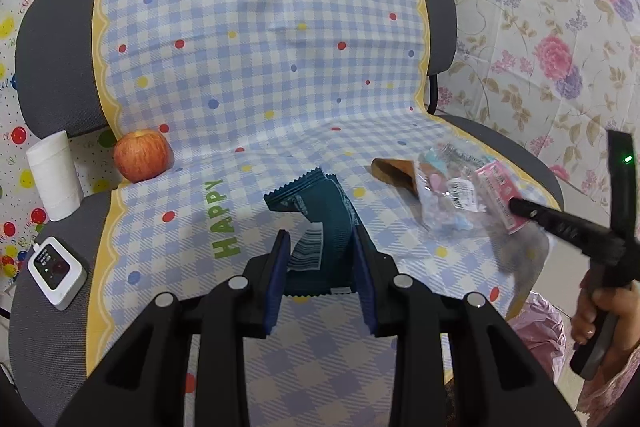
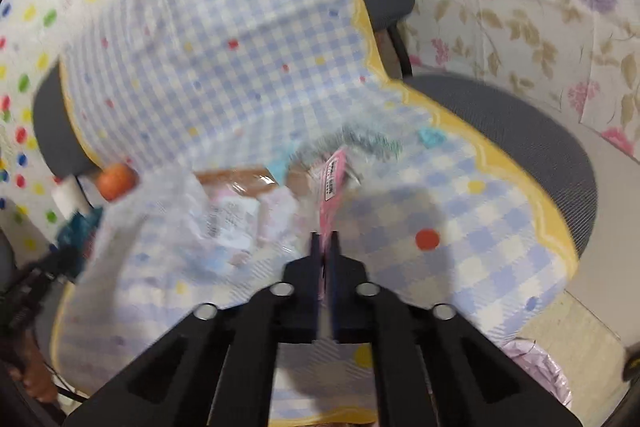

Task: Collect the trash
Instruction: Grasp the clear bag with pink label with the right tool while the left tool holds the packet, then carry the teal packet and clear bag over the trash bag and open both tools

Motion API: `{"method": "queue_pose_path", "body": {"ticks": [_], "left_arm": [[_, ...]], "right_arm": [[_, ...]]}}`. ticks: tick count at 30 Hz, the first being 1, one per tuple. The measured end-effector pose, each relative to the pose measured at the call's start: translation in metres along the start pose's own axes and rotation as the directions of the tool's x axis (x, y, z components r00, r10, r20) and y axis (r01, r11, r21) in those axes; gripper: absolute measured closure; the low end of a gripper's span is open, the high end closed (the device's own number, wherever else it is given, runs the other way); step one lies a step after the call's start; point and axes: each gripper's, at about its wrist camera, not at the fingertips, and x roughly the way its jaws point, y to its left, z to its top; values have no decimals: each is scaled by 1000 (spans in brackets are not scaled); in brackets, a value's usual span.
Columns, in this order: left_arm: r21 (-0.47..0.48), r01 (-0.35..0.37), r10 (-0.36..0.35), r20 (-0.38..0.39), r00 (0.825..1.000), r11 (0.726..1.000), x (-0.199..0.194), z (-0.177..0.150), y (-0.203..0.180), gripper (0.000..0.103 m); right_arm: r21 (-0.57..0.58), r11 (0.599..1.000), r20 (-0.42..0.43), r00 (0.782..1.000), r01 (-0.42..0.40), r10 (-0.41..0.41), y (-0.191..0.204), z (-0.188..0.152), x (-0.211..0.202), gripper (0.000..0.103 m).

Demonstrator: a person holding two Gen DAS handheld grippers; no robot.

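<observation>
My left tongs [image 1: 322, 251] stand partly open around the near end of a dark teal wrapper [image 1: 320, 223], one blue pad on each side of it; whether the pads press it or only flank it I cannot tell. The wrapper lies flat on the checked cloth [image 1: 256, 67], with a zigzag-cut far edge and a white barcode patch beside my left pad, its bars too small to read. On the cloth just left of the wrapper stands the one word I can read, "HAPPY" [image 1: 223, 219], in green capitals. My right tongs [image 2: 325, 247] are closed almost flat on the edge of a clear plastic packet [image 2: 240, 211], pinching a pink label strip [image 2: 331, 183] with dark print along it; the print is blurred in the right wrist view and too small in the left, so I cannot read it. The packet lies toward the right side of the seat, near a brown wrapper [image 1: 394, 175] and a crumpled bag with pale blue and pink bits. A red apple [image 1: 142, 155] sits at the left corner where the seat meets the backrest, a white paper roll [image 1: 54, 175] stands upright just left of it, and a small white device with a dark screen [image 1: 56, 271] lies nearer on the grey chair [image 1: 52, 59]. A pink bag [image 2: 536, 371] shows below the seat's front edge.
</observation>
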Motion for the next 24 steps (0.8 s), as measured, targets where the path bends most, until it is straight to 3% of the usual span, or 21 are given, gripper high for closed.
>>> {"method": "queue_pose_path", "body": {"ticks": [4, 8, 15, 24], "left_arm": [[18, 23, -24, 34, 999, 1000, -14, 3, -9, 73], [50, 58, -61, 65, 996, 997, -29, 5, -28, 73], [126, 142, -154, 88, 984, 982, -48, 2, -77, 73], [260, 275, -298, 51, 953, 926, -60, -25, -158, 73]], "right_arm": [[-6, 998, 81, 995, -58, 58, 6, 14, -42, 103], [-72, 996, 133, 990, -44, 53, 19, 19, -84, 102], [-107, 993, 173, 984, 50, -30, 15, 3, -131, 102], [-68, 983, 182, 971, 171, -157, -19, -32, -179, 102]]}}
